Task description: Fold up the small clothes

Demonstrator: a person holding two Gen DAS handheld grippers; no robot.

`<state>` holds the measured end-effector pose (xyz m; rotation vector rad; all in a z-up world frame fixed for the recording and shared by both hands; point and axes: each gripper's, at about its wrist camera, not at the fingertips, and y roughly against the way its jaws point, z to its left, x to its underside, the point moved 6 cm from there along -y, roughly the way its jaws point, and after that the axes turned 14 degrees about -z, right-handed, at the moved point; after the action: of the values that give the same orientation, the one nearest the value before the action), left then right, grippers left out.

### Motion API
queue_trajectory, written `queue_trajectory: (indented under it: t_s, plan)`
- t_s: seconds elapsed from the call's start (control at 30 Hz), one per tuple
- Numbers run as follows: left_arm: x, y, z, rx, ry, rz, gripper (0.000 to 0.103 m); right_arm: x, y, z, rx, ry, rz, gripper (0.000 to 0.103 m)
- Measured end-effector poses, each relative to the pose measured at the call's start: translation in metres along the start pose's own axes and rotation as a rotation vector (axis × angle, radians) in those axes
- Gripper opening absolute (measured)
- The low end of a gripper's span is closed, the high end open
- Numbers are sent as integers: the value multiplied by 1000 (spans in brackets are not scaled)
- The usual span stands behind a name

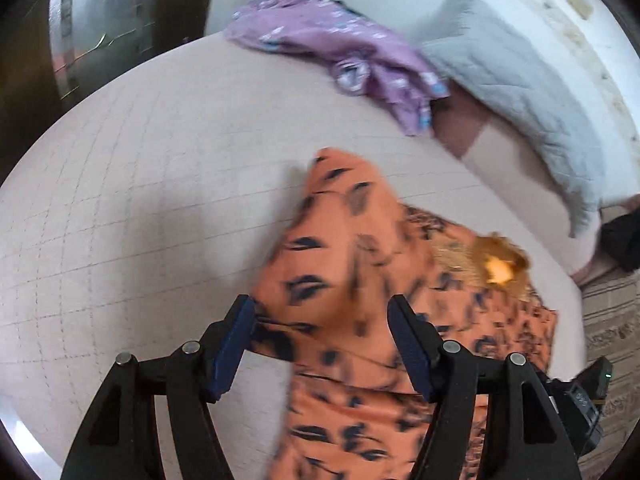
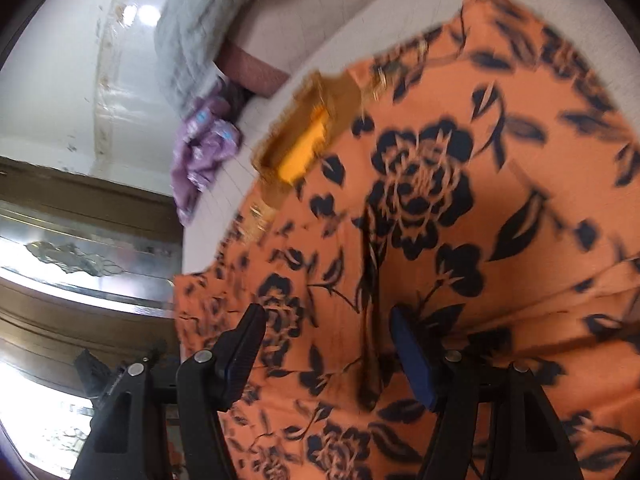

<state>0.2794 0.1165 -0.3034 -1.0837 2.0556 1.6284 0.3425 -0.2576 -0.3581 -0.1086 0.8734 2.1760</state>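
Orange cloth with a black flower print, the dress, lies spread on the gridded bed, its gold collar toward the far side. Your left hand-held gripper and right hand-held gripper both hang released over it, jaws apart, nothing pinched. Lower each onto one near edge, pinch a single layer, then lift evenly. Keep clear of the purple garment beyond.

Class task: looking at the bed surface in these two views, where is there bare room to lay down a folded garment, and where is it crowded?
Free: the wide bare stretch of gridded sheet left of the orange floral garment, bordered beyond by the purple garment. Crowded: the far corner, where the purple garment meets the grey pillow, and the side under the orange fabric.
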Motion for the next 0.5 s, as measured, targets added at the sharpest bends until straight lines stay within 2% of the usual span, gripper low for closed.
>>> queue_trajectory:
  t_s: [0.1, 0.13, 0.17, 0.2, 0.27, 0.33, 0.4, 0.5]
  plan:
    - [1, -6, 14, -32, 8, 12, 70, 6, -7, 15, -12, 86, -10, 65]
    - [0, -6, 17, -32, 14, 13, 70, 9, -10, 20, -14, 116, -9, 48]
    - [-2, -5, 20, -33, 19, 12, 70, 11, -13, 24, -7, 144, -10, 16]
    - [-3, -4, 21, -34, 23, 9, 70, 17, -18, 27, 19, 196, -2, 11]
    - [-5, -4, 24, -42, 22, -3, 70, 25, -20, 34, 75, 284, -21, 11]
    - [-7, -3, 25, -56, 22, -15, 70, 22, -9, 48, 86, 360, -68, 9]
    - [-9, -3, 24, -58, 29, -24, 70, 8, 17, 66, 77, 423, -174, 8]
    - [-8, -9, 16, -58, 22, -30, 70, -21, 61, 70, 85, 424, -319, 8]
